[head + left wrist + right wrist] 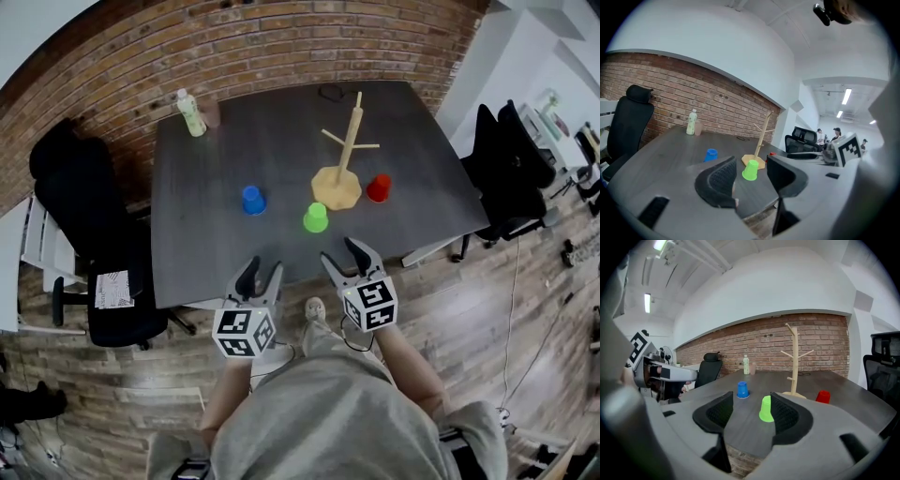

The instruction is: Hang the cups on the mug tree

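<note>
A wooden mug tree (pixel 343 159) (pixel 760 139) (pixel 793 365) stands on the dark grey table (pixel 225 253), with nothing hanging on its pegs. Three cups sit upside down around it: a blue cup (pixel 253 200) (pixel 711 154) (pixel 742 390), a green cup (pixel 316 217) (pixel 750 170) (pixel 766 409) and a red cup (pixel 379 187) (pixel 823 396). My left gripper (pixel 260 274) (pixel 749 180) and right gripper (pixel 344 256) (pixel 750 416) hover side by side at the table's near edge. Both are open and hold nothing. The green cup lies ahead of them, well clear of the jaws.
A pale green bottle (pixel 191 113) and a pinkish tumbler (pixel 212 114) stand at the table's far left corner by the brick wall. Black office chairs (pixel 89 225) (pixel 511 159) flank the table. People stand far off in the left gripper view.
</note>
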`<state>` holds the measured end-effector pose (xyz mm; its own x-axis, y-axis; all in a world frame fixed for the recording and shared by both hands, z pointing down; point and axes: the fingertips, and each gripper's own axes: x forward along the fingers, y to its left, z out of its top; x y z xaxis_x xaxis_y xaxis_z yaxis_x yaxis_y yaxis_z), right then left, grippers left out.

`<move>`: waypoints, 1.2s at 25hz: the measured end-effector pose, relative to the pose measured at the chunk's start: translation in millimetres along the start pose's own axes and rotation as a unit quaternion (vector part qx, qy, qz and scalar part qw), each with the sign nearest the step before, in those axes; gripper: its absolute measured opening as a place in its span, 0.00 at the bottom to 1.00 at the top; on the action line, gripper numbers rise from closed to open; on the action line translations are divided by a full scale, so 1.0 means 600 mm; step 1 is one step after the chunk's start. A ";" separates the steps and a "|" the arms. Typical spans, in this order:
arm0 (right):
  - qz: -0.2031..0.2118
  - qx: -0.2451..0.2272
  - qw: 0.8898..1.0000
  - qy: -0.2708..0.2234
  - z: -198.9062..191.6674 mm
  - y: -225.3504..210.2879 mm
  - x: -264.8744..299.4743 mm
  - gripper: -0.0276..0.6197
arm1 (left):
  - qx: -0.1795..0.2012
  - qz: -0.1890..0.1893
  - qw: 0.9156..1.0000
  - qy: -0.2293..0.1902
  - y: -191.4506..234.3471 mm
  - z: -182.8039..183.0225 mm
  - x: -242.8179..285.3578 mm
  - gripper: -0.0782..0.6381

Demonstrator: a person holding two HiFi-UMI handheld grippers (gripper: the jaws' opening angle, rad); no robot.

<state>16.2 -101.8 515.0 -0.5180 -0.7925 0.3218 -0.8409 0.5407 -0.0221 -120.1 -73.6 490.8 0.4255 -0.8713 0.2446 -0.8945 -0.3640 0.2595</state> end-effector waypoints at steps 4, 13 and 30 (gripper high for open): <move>0.008 -0.006 1.000 0.010 -0.001 -0.024 0.045 0.42 | -0.003 0.010 1.000 0.003 0.017 0.014 0.036 0.38; 0.032 -0.030 0.998 0.038 -0.017 -0.062 0.130 0.43 | -0.012 0.031 0.999 0.007 0.048 0.030 0.101 0.38; 0.067 -0.048 0.991 0.104 -0.085 -0.091 0.249 0.44 | -0.012 0.040 0.999 0.025 0.072 0.040 0.182 0.38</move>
<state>-7.0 -235.5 612.4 -0.5719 -0.6423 0.5103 -0.7429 0.6693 0.0099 -115.6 -192.3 506.4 0.3598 -0.8796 0.3113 -0.9226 -0.2857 0.2590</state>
